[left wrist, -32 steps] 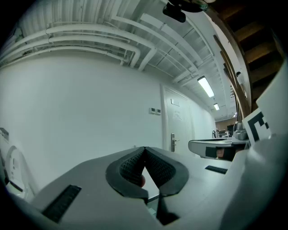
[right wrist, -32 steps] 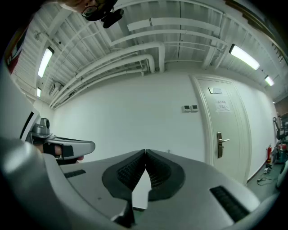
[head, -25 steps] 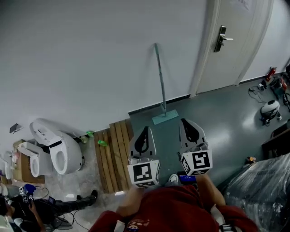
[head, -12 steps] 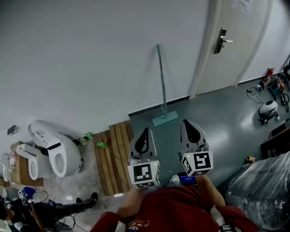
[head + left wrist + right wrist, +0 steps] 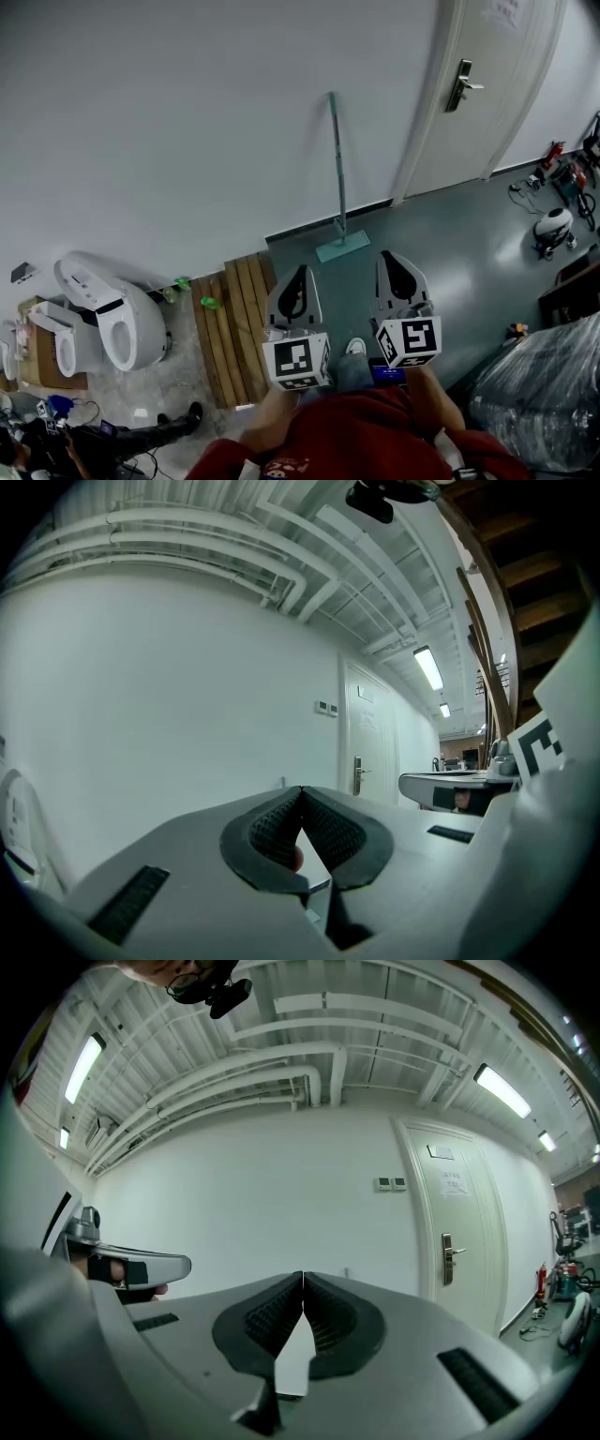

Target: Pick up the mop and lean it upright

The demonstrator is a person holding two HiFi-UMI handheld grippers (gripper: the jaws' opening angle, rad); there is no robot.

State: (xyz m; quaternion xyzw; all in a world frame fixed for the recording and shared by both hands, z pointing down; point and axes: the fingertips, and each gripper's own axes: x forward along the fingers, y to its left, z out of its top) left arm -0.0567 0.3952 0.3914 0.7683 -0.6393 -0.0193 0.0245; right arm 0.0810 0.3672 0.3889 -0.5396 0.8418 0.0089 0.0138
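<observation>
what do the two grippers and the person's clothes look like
The left gripper and right gripper are light grey shells with black ribbed pads. Each carries a white cube with black square markers. The person wears a red top.

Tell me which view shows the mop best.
The head view. The whole mop shows there, with its handle up against the white wall and its head on the grey floor. The left gripper view and the right gripper view show wall, ceiling and door, and no mop can be made out in them.
</observation>
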